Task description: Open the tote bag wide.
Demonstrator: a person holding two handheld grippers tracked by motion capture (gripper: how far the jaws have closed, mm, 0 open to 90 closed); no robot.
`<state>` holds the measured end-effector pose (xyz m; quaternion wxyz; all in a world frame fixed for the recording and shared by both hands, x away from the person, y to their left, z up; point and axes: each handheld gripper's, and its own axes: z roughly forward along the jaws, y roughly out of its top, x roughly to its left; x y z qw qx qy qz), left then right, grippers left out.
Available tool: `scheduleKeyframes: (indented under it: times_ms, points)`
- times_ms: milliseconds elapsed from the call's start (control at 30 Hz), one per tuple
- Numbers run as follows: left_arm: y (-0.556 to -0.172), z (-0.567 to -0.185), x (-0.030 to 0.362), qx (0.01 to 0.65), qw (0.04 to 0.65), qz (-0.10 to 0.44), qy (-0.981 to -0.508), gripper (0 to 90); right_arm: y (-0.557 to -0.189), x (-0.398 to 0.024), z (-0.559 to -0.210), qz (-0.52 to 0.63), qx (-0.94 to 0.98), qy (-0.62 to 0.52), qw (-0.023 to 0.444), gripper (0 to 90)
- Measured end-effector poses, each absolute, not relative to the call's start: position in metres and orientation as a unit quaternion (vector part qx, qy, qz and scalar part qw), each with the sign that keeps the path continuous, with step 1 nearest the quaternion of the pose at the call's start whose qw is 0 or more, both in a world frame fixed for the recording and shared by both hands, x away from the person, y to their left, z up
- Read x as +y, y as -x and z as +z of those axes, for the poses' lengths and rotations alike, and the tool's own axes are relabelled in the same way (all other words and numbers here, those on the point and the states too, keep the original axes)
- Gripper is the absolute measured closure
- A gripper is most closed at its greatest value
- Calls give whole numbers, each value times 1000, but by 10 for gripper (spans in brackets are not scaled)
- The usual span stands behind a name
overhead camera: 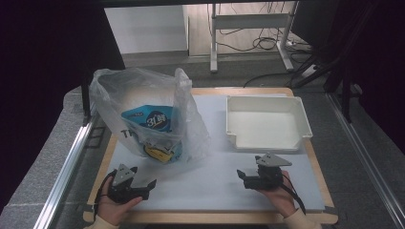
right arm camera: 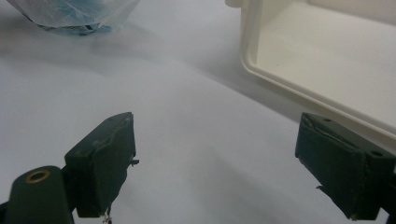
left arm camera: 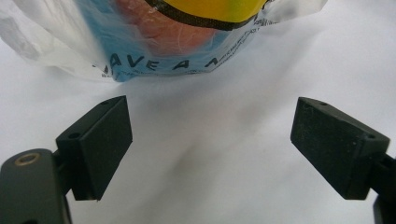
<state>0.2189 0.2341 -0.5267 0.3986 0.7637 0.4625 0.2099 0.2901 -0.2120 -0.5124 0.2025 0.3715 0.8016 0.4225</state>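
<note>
A clear plastic bag [overhead camera: 143,109] with blue and yellow print stands on the white mat [overhead camera: 215,181] at the left, something bulky inside it. My left gripper [overhead camera: 147,184] rests near the front left of the mat, just in front of the bag, open with nothing between its jaws. In the left gripper view the bag [left arm camera: 177,32] fills the top, a short way beyond the open left gripper [left arm camera: 212,149]. My right gripper [overhead camera: 242,175] lies at the front right, open and holding nothing. In the right gripper view the right gripper [right arm camera: 233,168] points between the bag [right arm camera: 74,14] and a white tray [right arm camera: 327,56].
The white tray [overhead camera: 229,119] sits at the back right of the mat, with nothing in it. The mat lies on a wooden tabletop [overhead camera: 321,176]. Metal rails [overhead camera: 67,167] run along both sides. A desk frame and cables [overhead camera: 258,43] stand on the floor beyond.
</note>
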Motion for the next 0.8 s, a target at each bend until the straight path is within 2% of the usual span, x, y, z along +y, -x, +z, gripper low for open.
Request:
scheduleKeyframes:
  times_ms: [267,533,800]
  points:
    - [-219,-526,234,455,395,226,-765,150,-292,-209,-518,417,810,-362,198,132]
    - [-217,-525,234,450,396,213,-772,208,-288,-215,-514,420,804,-364,212,161]
    - [-217,-524,235,453,395,214,-770,208,-287,-214,-514,422,807,-352,214,189]
